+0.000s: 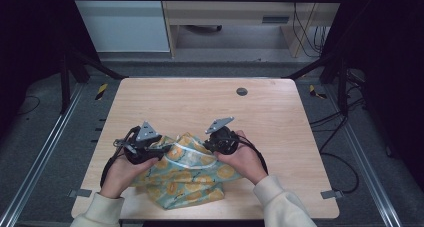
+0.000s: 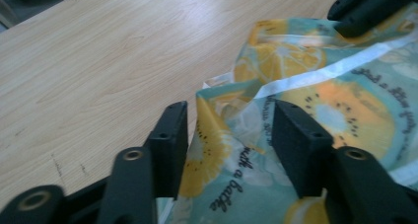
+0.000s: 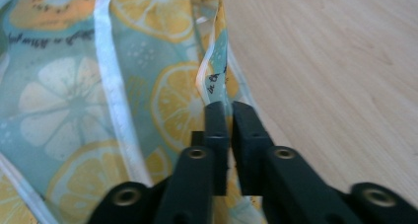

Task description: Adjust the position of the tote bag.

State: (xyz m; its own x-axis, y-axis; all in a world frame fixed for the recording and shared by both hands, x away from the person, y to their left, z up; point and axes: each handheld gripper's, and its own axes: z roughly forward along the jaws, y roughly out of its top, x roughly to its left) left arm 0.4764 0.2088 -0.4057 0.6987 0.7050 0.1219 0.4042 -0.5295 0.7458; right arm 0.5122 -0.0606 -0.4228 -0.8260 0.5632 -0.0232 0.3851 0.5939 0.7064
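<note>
Right gripper [image 3: 228, 110] fingers pinched on fruit-print bag [image 1: 187, 174] edge; left gripper [image 2: 229, 135] fingers half-open, straddling bag.

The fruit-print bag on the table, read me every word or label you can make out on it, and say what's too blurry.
"a bache" (uncertain): black script on the fruit-print bag, low between the left gripper's jaws.
Script further up the same line: too blurred to read.
Upside-down script near the white strip: unreadable.
Script at the top left of the right gripper view: too blurred.
Letters on the pinched edge: too small to read.
</note>
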